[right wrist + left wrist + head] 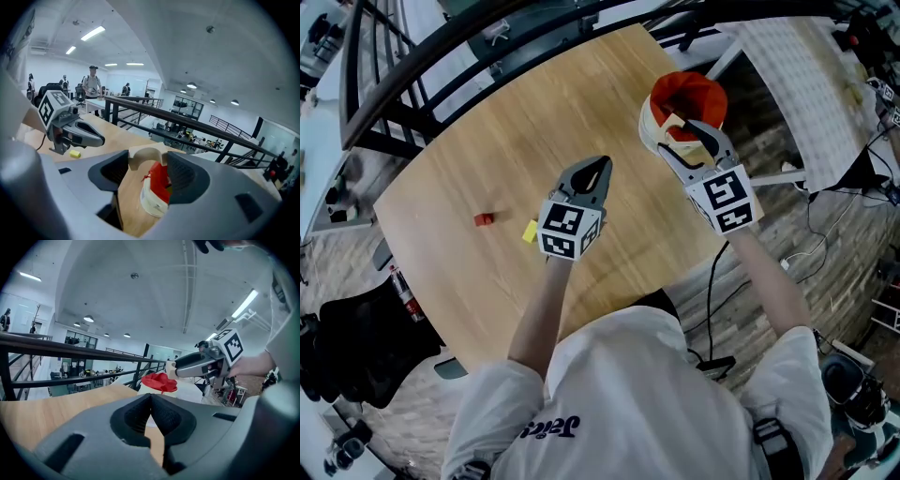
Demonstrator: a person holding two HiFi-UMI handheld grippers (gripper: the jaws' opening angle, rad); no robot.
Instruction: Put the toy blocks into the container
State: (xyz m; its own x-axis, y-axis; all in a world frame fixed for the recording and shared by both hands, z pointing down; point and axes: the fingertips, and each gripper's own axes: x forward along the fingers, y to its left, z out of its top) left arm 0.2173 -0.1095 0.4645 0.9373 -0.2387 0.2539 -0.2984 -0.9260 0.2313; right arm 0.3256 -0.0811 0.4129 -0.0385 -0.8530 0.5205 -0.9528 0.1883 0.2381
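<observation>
A cream arch block (146, 157) is clamped between the jaws of my right gripper (147, 164); in the head view that gripper (689, 133) holds the arch block (672, 125) just over the near rim of the red-lined container (686, 98). The container (157, 190) shows below the jaws. My left gripper (598, 169) hovers over the middle of the table, shut and empty, its jaws meeting at the tips (151, 398). A small red block (484, 219) and a yellow block (530, 232) lie on the table left of it.
The round wooden table (487, 141) ends near the container on the right. A dark railing (422, 56) curves round its far side. A white table (811, 84) stands at the right, with cables on the floor below it.
</observation>
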